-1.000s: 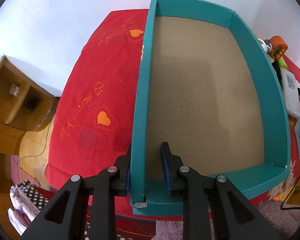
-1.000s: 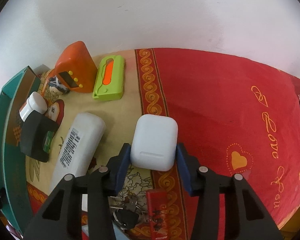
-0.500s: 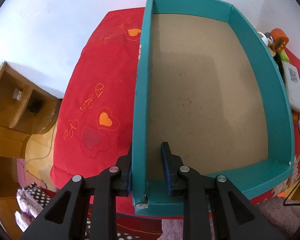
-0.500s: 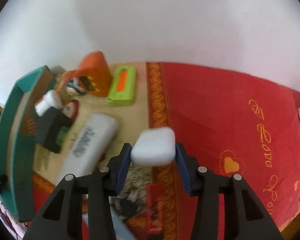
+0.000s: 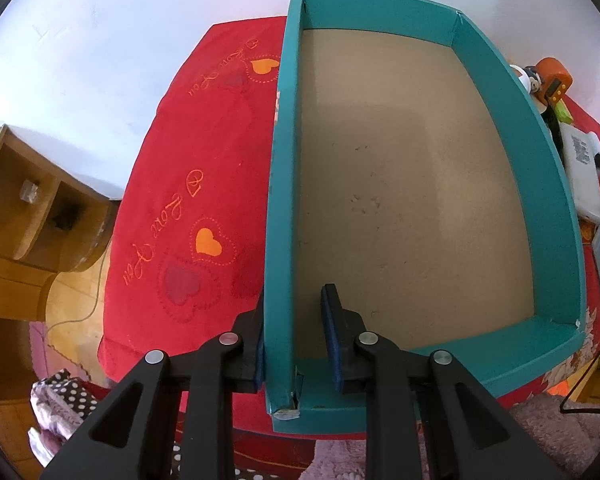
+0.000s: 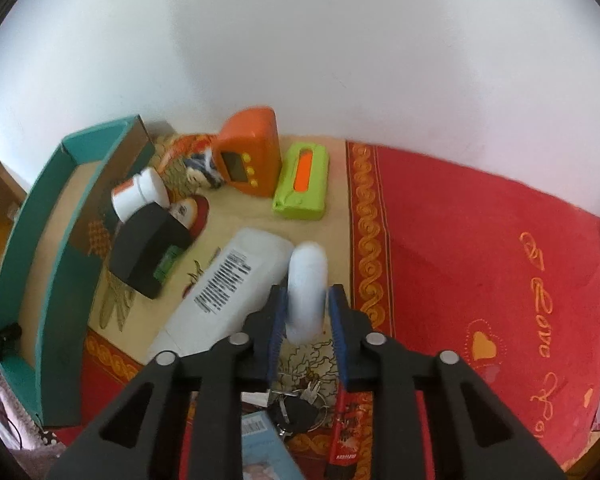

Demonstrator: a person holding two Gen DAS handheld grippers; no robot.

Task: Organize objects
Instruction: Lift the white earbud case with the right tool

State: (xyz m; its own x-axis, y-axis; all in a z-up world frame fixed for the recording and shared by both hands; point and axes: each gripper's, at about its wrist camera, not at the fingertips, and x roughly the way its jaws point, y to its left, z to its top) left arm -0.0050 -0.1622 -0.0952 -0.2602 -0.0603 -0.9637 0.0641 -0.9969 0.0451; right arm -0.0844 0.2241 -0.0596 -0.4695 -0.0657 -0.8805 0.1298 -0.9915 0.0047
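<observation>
White and rounded, the small plastic earbud case (image 6: 306, 292) sits edge-on between the jaws of the right gripper (image 6: 307, 334), raised above the bed; the jaws are closing and the case looks blurred, its sides at the blue pads. Just left of it lies a long white plastic bottle with a barcode label (image 6: 224, 292), and further left a black box (image 6: 148, 248) with a small white jar (image 6: 138, 196) behind it. Toward the wall stand an orange digital clock (image 6: 250, 152) and a lime-green case with an orange slot (image 6: 302, 182). Below the jaws, a bunch of keys (image 6: 300, 404) and a red tag (image 6: 346, 436) crowd the near edge of the patterned cream cloth (image 6: 236, 208).

To the right, the red bedspread with embroidered hearts (image 6: 480, 264) lies bare, giving free room up to the white wall (image 6: 300, 48).

At far left the teal cardboard box with a brown floor (image 5: 420, 184) lies on the bed, its bottom uncluttered. The left gripper (image 5: 296, 340) is clenched on its left wall near the front corner, one pad outside, one inside. A wooden shelf unit (image 5: 24, 216) stands beyond the bed's left edge.
</observation>
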